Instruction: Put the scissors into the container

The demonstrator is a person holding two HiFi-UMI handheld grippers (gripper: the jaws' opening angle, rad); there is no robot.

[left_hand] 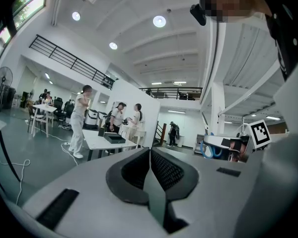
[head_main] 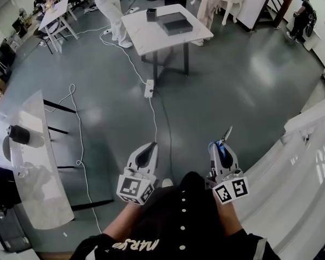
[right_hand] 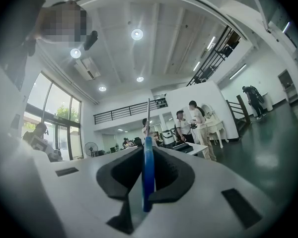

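Note:
My right gripper [head_main: 219, 145] is shut on a pair of scissors [head_main: 224, 141] with blue handles. The grey blades stick out past the jaws, pointing forward and up. In the right gripper view the blue handle [right_hand: 148, 168] is pinched between the dark pads and the blade tip [right_hand: 148, 114] rises above them. My left gripper [head_main: 151, 145] is shut with nothing in it, and its pads [left_hand: 165, 168] meet. A dark, shallow container [head_main: 176, 21] lies on a white table [head_main: 146, 37] far ahead across the floor. That container [left_hand: 114, 138] also shows small in the left gripper view.
A small dark box [head_main: 151, 14] stands beside the container. People stand behind the far table [right_hand: 189, 148]. A white cable and power strip [head_main: 149, 88] run across the grey floor between me and it. A glossy table [head_main: 35, 167] is at my left, and white surfaces [head_main: 300, 167] at my right.

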